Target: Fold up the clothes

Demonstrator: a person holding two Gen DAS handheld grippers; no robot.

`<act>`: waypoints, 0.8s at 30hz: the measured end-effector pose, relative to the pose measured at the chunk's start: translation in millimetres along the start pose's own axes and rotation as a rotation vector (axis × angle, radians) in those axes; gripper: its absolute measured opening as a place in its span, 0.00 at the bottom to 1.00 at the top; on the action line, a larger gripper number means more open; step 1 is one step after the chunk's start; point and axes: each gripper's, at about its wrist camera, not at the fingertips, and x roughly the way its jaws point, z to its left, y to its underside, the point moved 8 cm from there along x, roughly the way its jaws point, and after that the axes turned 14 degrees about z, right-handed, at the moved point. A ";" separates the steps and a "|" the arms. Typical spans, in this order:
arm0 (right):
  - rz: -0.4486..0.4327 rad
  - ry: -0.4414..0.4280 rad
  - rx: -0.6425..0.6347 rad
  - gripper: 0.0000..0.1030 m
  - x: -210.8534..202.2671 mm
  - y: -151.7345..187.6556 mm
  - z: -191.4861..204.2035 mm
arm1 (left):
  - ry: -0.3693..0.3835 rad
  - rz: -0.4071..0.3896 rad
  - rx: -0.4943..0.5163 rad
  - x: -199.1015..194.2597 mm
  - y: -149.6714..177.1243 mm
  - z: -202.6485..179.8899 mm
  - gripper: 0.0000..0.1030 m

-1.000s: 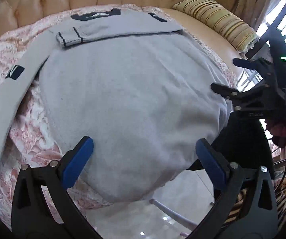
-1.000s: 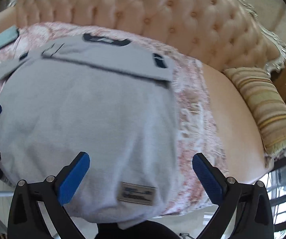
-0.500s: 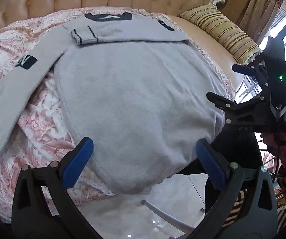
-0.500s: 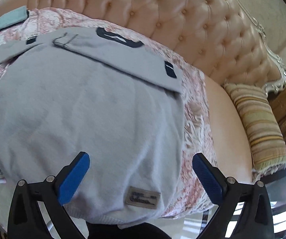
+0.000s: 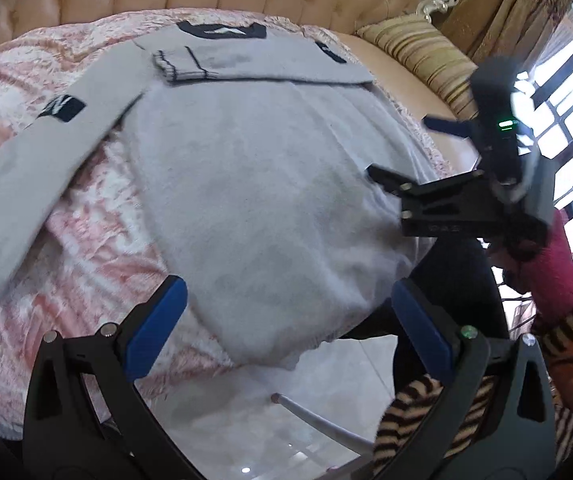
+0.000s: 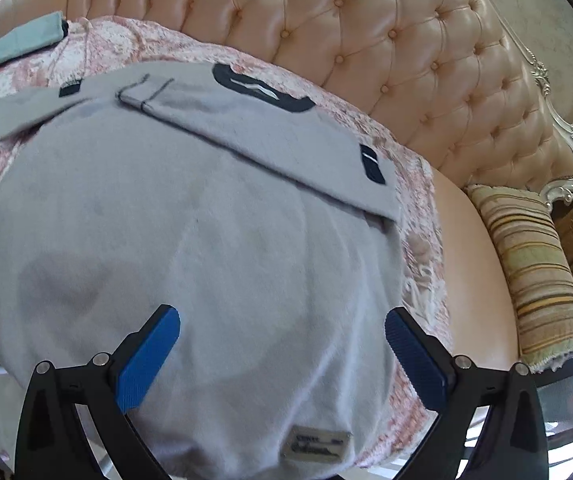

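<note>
A grey sweater lies flat on a sofa's pink floral cover, dark collar at the back. Its right sleeve is folded across the chest; its left sleeve stretches out to the left. My left gripper is open and empty over the hem's left part. My right gripper is open and empty over the sweater near its hem label. The right gripper also shows in the left wrist view, over the sweater's right edge.
The tufted sofa back rises behind. A striped cushion lies at the right end. A light blue cloth lies at the far left. The glossy floor and a metal leg are below the sofa edge.
Both grippers have moved forward and left over the sweater, still open. The right gripper has moved in over the sweater's right edge. The sweater has not moved.
</note>
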 end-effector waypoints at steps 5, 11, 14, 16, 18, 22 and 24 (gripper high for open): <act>0.058 -0.117 0.087 1.00 11.5 4.7 -5.6 | 0.014 -0.038 -0.061 -23.7 18.1 17.5 0.99; -0.080 -0.083 0.004 1.00 -38.0 -15.2 21.7 | 0.021 -0.134 -0.237 -62.5 44.1 69.9 0.99; -0.196 -0.133 -0.140 1.00 -76.0 -35.1 80.6 | 0.034 -0.241 -0.362 -110.7 62.7 108.1 0.99; -0.282 -0.157 -0.258 1.00 -99.9 -45.9 127.5 | 0.011 -0.316 -0.406 -143.1 75.6 126.5 0.99; -0.334 -0.152 -0.348 1.00 -114.5 -54.2 168.8 | -0.047 -0.359 -0.430 -175.5 86.7 150.9 0.99; -0.366 -0.172 -0.464 1.00 -127.5 -65.3 234.6 | -0.114 -0.281 -0.398 -188.1 89.1 188.1 0.99; -0.346 -0.193 -0.468 1.00 -123.5 -65.8 244.7 | -0.146 -0.256 -0.327 -182.4 83.4 193.2 0.99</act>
